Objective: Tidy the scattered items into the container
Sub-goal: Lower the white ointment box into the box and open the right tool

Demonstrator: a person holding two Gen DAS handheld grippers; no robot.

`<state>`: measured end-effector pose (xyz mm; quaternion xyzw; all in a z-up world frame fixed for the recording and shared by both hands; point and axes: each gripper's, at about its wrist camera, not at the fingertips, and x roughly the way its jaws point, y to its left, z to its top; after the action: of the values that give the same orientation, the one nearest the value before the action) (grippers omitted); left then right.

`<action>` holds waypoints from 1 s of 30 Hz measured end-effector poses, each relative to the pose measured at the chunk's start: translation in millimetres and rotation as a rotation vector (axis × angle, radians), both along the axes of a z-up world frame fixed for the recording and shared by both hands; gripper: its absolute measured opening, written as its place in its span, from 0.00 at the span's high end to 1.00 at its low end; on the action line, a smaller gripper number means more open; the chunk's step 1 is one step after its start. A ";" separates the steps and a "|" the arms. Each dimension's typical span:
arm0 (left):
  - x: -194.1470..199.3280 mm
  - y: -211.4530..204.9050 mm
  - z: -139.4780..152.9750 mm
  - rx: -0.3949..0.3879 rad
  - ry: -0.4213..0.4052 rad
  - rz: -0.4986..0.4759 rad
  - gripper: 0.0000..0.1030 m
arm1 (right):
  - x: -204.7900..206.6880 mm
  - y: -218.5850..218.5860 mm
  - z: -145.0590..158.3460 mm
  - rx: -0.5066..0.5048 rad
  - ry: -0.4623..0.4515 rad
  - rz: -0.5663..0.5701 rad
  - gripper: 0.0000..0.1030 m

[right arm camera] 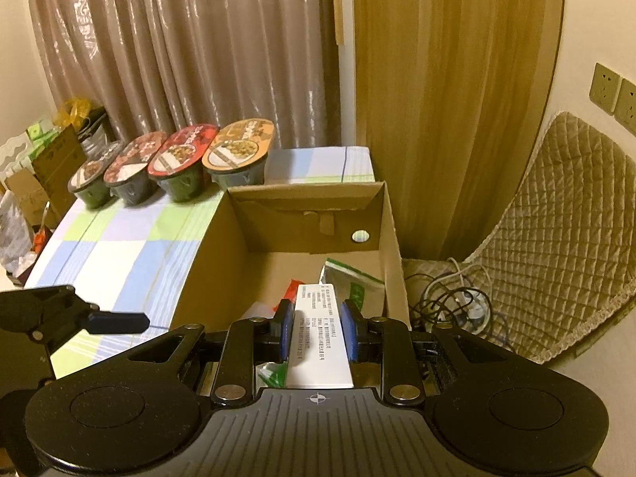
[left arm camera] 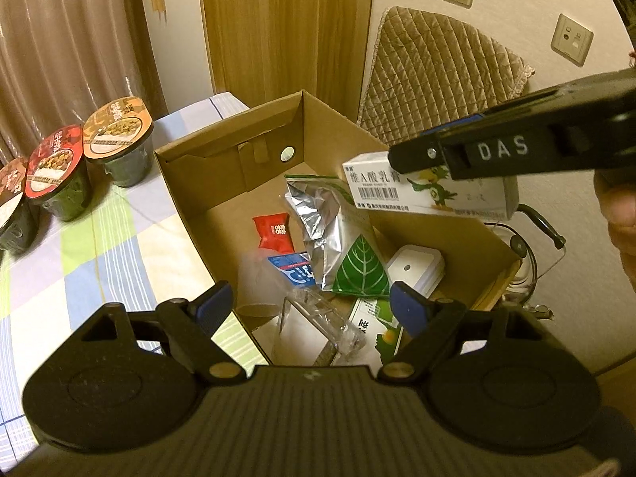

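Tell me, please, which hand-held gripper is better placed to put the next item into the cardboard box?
Right. The right hand-held gripper already clamps the white medicine box above the cardboard box; the left hand-held gripper is open and empty.

a checked cloth covers the worktop (right arm camera: 119, 254); upper left stand four noodle bowls (right arm camera: 175, 167), centre right the cardboard box (right arm camera: 222, 246).
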<state>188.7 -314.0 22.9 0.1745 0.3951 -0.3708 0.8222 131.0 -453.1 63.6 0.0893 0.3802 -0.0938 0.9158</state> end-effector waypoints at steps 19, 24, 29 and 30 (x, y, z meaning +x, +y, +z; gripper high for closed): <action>3.3 7.5 -0.4 -0.005 0.007 0.019 0.19 | -10.2 -9.9 -7.1 0.036 -0.060 -0.065 0.10; 1.5 8.1 0.8 -0.008 0.006 0.022 0.19 | -13.6 -10.4 -9.3 0.038 -0.049 -0.067 0.10; -0.2 10.4 3.2 -0.006 0.003 0.026 0.19 | -18.6 -11.2 -7.8 0.038 -0.047 -0.075 0.10; -0.6 11.1 3.8 -0.007 0.003 0.027 0.19 | -20.1 -11.2 -7.5 0.038 -0.046 -0.076 0.10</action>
<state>188.1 -303.0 26.6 0.1657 0.3975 -0.3611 0.8271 110.9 -464.3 56.1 0.1232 0.3568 -0.1194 0.9183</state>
